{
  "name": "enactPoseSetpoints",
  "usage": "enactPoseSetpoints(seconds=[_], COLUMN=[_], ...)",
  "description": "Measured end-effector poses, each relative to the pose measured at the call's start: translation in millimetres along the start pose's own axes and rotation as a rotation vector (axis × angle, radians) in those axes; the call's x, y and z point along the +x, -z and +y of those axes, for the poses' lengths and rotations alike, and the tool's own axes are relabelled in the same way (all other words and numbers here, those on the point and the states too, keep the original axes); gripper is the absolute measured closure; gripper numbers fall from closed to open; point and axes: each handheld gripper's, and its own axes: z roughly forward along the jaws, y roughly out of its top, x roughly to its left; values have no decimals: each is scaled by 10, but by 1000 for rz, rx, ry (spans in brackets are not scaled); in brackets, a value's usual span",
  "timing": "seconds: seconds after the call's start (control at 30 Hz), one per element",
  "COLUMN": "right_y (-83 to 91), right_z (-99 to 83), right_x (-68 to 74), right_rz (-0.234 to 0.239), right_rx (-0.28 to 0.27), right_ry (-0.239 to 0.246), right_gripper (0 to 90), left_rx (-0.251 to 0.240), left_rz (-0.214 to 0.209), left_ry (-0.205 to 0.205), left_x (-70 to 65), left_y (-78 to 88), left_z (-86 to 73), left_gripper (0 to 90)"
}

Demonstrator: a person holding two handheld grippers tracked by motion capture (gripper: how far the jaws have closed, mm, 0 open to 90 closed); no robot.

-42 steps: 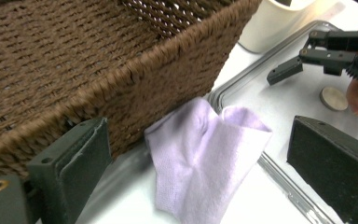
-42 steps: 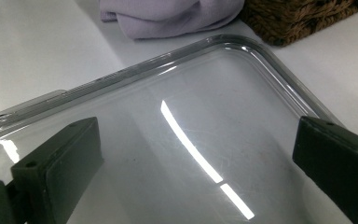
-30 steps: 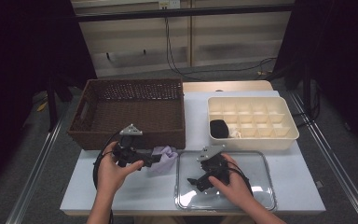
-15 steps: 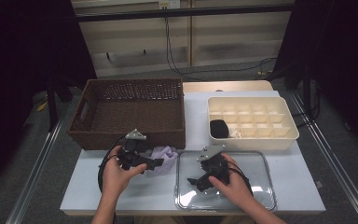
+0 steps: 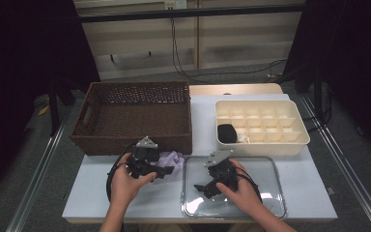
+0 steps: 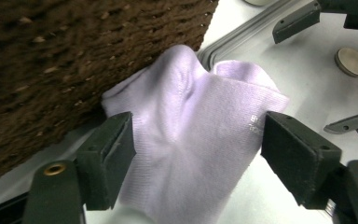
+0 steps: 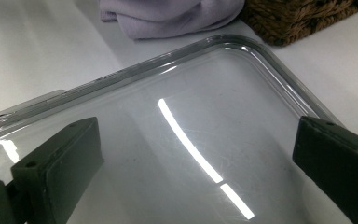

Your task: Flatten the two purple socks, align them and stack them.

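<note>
Right tongs [image 5: 204,189] spread wide, lower middle of the high view, hovering over the clear lid [image 5: 270,169] on the desk [image 5: 87,203]. Left tongs [image 6: 196,163] have just been closing around the lilac sock [image 6: 191,126], pads flanking it but not yet pressing. Sock lies mid-frame against the wicker basket [image 5: 135,113]; cream divided tray [image 5: 261,123] upper right.

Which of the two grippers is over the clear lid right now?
The right gripper, jaws open above the clear lid. The left gripper is instead at the lilac sock beside the wicker basket.
</note>
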Motion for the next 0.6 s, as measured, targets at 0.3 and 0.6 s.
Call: enactPoseSetpoints(seconds=[0.3,0.6], right_y=[0,0], right_z=[0,0], right_x=[1,1], right_rz=[-1,-1], right_rx=[1,1], right_ry=[0,0], right_gripper=[6,6], left_rx=[5,-12], left_rz=[-17,-22], left_ry=[-23,-34], left_x=[-97,-169], left_y=[-81,-58], left_z=[-27,-15], left_gripper=[329,386])
